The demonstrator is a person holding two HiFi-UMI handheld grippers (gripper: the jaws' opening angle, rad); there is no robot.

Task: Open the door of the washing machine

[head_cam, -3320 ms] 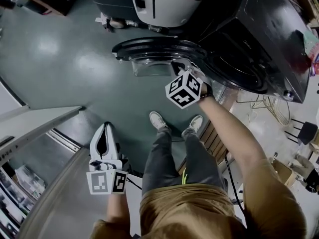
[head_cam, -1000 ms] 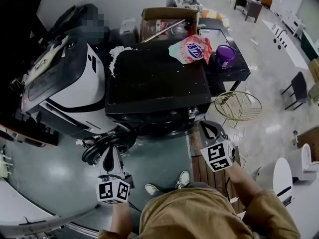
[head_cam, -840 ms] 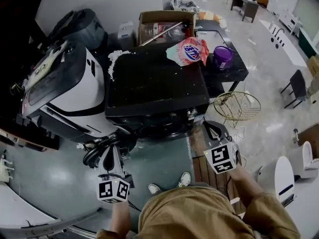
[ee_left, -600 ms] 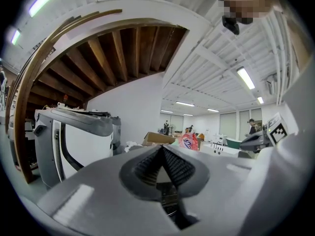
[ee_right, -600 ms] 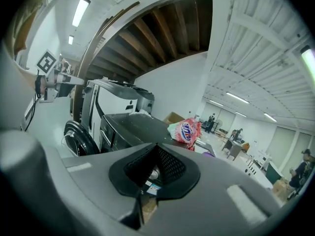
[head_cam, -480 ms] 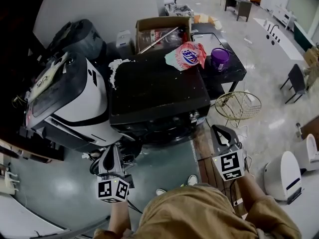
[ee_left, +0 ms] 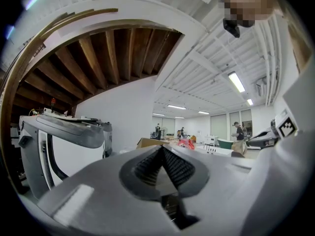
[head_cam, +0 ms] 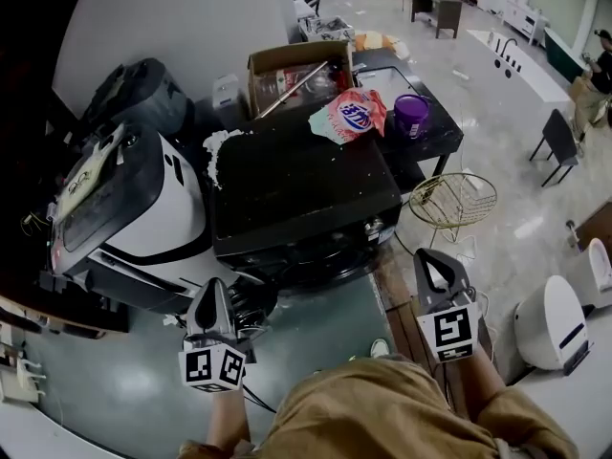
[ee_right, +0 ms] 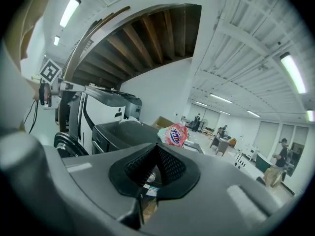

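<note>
**Head view:** The black front-loading washing machine (head_cam: 301, 175) stands at the middle. Its round dark door (head_cam: 253, 299) seems to hang open at the lower left of the front, though the left gripper (head_cam: 212, 293) partly covers it. That gripper hovers just in front of the door. The right gripper (head_cam: 427, 259) is held well apart at the machine's right, touching nothing. A pink detergent bag (head_cam: 349, 115) lies at the back edge of the machine's top. Beside it a purple plastic tub (head_cam: 411, 113) stands on a black side table (head_cam: 435, 142). A brown cardboard box (head_cam: 287, 70) sits behind, a white-and-black appliance (head_cam: 134, 208) stands at the left, and a gold wire basket (head_cam: 452, 199) at the right.

**Left gripper view:** The ribbed jaws meet at the tips with nothing between them. This view shows the white-and-black appliance side-on and a distant person (ee_left: 239, 132), but not the door.

**Right gripper view:** These jaws are likewise closed and empty. Only here does the door show edge-on, swung out from the machine's front at the left.
</note>
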